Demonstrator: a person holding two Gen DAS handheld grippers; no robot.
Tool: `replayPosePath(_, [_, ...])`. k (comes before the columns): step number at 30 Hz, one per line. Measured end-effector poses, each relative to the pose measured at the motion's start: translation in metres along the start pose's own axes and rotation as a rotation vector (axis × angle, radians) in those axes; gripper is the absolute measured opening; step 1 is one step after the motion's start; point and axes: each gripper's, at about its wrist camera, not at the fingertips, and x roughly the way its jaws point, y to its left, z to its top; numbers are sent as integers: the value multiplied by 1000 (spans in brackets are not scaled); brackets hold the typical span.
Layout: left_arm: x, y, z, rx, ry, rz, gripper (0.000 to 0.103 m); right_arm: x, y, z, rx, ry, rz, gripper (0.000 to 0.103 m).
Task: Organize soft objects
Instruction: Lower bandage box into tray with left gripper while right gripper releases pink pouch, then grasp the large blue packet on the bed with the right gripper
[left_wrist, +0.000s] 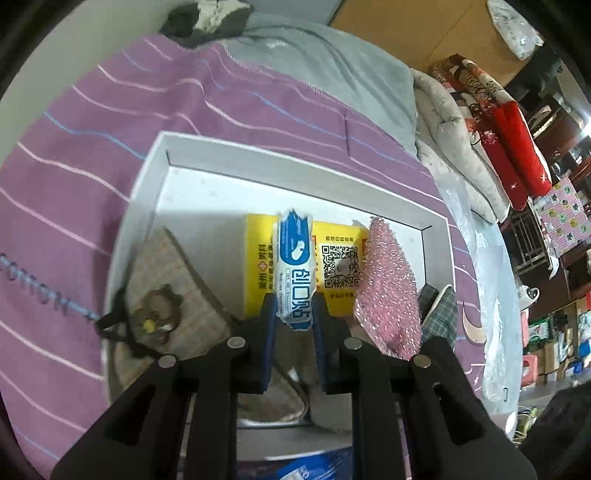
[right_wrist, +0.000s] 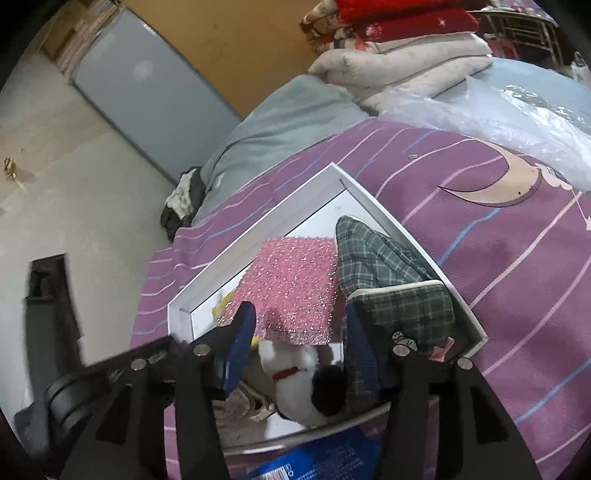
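My left hand-held gripper (left_wrist: 294, 314) pinches one crinkly white-and-blue plaster packet (left_wrist: 295, 269), held over the shallow white cardboard tray (left_wrist: 258, 155) on the bed. My right hand-held gripper (right_wrist: 299, 343) stands wide, nothing pressed, above one furry white-and-black plush toy (right_wrist: 295, 376). In the tray I count one glittery pink scrubbing pad (right_wrist: 291, 291), one glossy yellow box (left_wrist: 340, 258), two green plaid slippers (right_wrist: 373, 254) and one beige quilted slipper (left_wrist: 166, 295). Beyond lies the purple striped sheet (left_wrist: 110, 129).

- The yellow box (left_wrist: 334, 266) is half-hidden behind a blue-and-white packet (left_wrist: 295, 273).
- The blue packaging (right_wrist: 325, 461) is cut off by the bottom edge.
- A dark, motion-blurred shape (right_wrist: 48, 314) at left cannot be identified.
- The plush toy (right_wrist: 299, 380) is partly covered by the pink sponge (right_wrist: 288, 288).
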Motion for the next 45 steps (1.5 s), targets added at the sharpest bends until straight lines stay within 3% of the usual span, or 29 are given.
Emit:
replayPosePath(4, [3,5,-1,-41,29,-48,30,-3,-3,3,8,-2,16,54])
replayPosePath(8, [-15,11,-7,-61,-11,-83,46,-5,-6,5,13,5,25,54])
replayPosePath(10, [-21,12,-11,-59,-13,-96,49,-8,-6,5,2,-1,6,55])
replayPosePath(17, [-41,19,-37,-62,-27,-71,49,-14,-4,0,-76,23,-3,59])
replayPosePath(20, [-50,19,-47,-63,-22,-70,48,-16,4,-2,-165,67,-6,59])
replayPosePath(26, [-78,13,-61,-9,-51,45,48,-25,11,-1,-258,170,-3,63])
replayPosePath(28, [-84,14,-64,-3,-33,76,48,-28,9,0,-273,240,14,63])
replayPosePath(36, [-96,25,-77,18,16,117,48,-38,3,-3,-314,367,68,63])
replayPosePath(43, [-86,32,-85,30,123,160,48,-11,18,-30,-467,513,-2,63])
replayPosePath(45, [-83,34,-87,25,146,173,48,-1,15,-34,-455,553,-34,63])
